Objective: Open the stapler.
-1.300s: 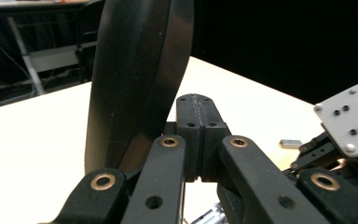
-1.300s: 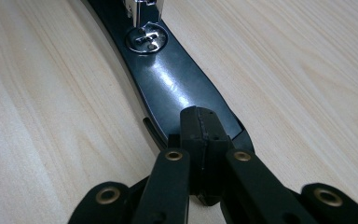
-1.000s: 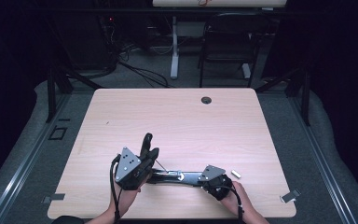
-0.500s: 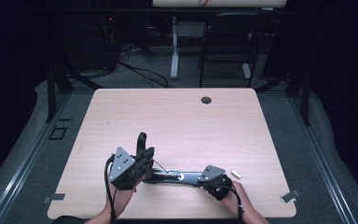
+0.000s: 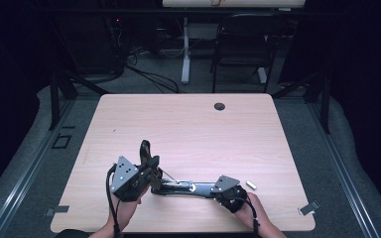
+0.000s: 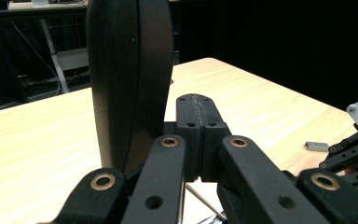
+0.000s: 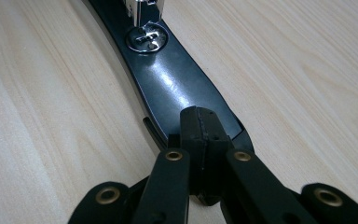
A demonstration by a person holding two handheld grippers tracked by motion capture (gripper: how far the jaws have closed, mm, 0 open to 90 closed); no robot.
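High view: an opened black stapler (image 5: 178, 187) lies near the front of the bench (image 5: 193, 129), its top arm (image 5: 145, 151) swung upright. The right gripper (image 5: 217, 190), fingers clenched, pins the base; the left gripper (image 5: 151, 171), fingers clenched on nothing, props the arm. A staple strip (image 5: 250, 185) lies just beside, probably for loading next. No containers.

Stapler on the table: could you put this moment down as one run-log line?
stapler: opened flat, top arm raised | left gripper: shut, beside raised arm | right gripper: shut, pressing base | staple strip: loose on table
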